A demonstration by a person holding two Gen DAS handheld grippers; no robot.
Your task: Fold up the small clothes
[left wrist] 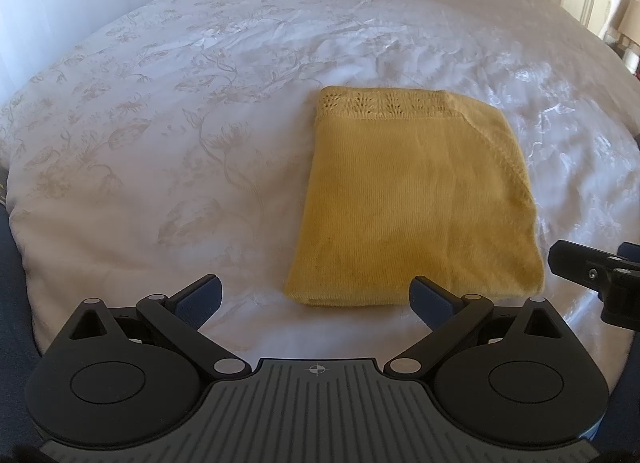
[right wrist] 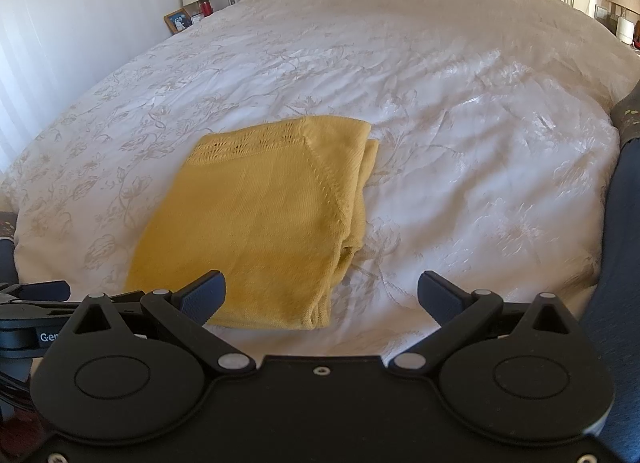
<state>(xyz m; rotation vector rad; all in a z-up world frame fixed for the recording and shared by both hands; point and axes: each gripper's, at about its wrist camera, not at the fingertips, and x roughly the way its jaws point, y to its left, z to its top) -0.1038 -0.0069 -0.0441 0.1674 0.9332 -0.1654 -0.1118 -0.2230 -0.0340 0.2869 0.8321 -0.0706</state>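
Ahead of left gripper point(left wrist: 316, 295) — folded yellow knit point(left wrist: 412, 203), untouched.

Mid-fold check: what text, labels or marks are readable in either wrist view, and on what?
"Gen", cut off: white letters on the left gripper body, seen in the right wrist view.
Crosshair mark, no letters: on the left gripper's grey plate.
Framed picture and red bottle by the bed: too small to read.
Yellow knit garment: no label visible.
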